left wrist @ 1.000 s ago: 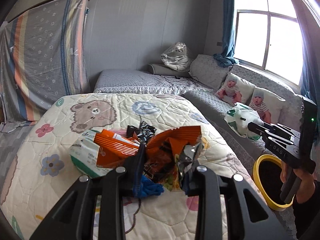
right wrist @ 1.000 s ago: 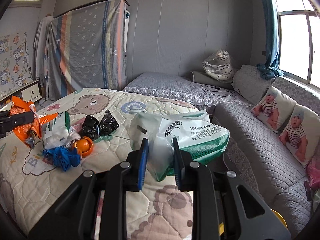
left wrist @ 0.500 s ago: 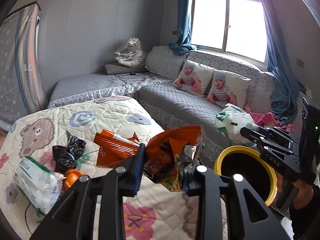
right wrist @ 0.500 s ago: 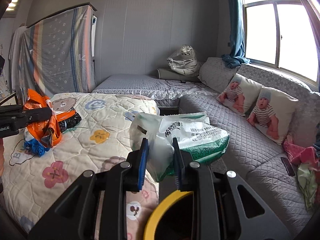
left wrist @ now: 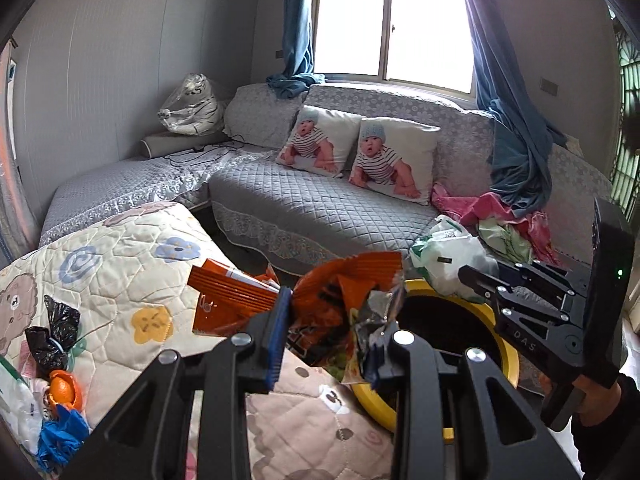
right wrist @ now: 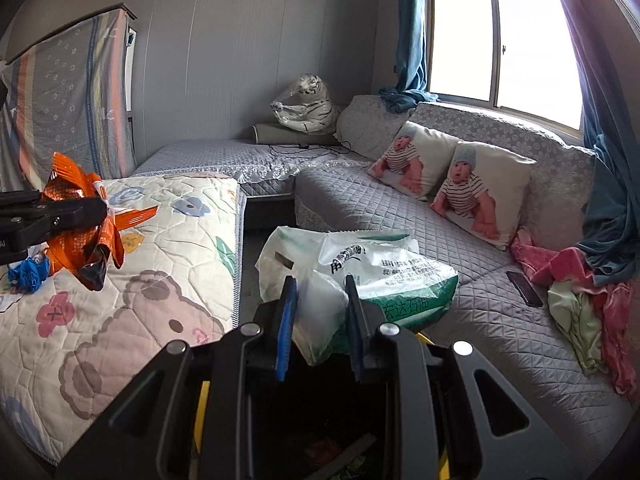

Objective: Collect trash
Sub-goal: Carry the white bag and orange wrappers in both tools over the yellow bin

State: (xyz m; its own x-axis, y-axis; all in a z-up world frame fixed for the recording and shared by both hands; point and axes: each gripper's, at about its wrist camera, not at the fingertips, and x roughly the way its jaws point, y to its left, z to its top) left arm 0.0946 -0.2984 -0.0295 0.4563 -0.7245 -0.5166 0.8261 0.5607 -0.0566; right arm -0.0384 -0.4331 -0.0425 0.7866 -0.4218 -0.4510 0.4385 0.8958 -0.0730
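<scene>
Bedroom, quilted bed (left wrist: 132, 248) left, grey sofa (left wrist: 320, 208) far.
Left hand-held gripper (left wrist: 324, 344) grips orange wrappers (left wrist: 320, 308); right hand-held gripper (right wrist: 320, 320) grips a white bag (right wrist: 360, 272) above the yellow bin (left wrist: 508, 360).

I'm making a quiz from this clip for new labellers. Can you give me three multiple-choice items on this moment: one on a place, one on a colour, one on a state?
1. Where is the bin?
A. on the sofa
B. on the floor by the bed
C. on the bed

2. What colour is the bin's rim?
A. yellow
B. red
C. blue

3. What does the left gripper hold?
A. nothing
B. a pillow
C. orange wrappers

Answers: B, the bin stands low between the bed and the sofa. A, its rim shows yellow. C, the left gripper is shut on the orange wrappers, while the right gripper grips a white bag.
</scene>
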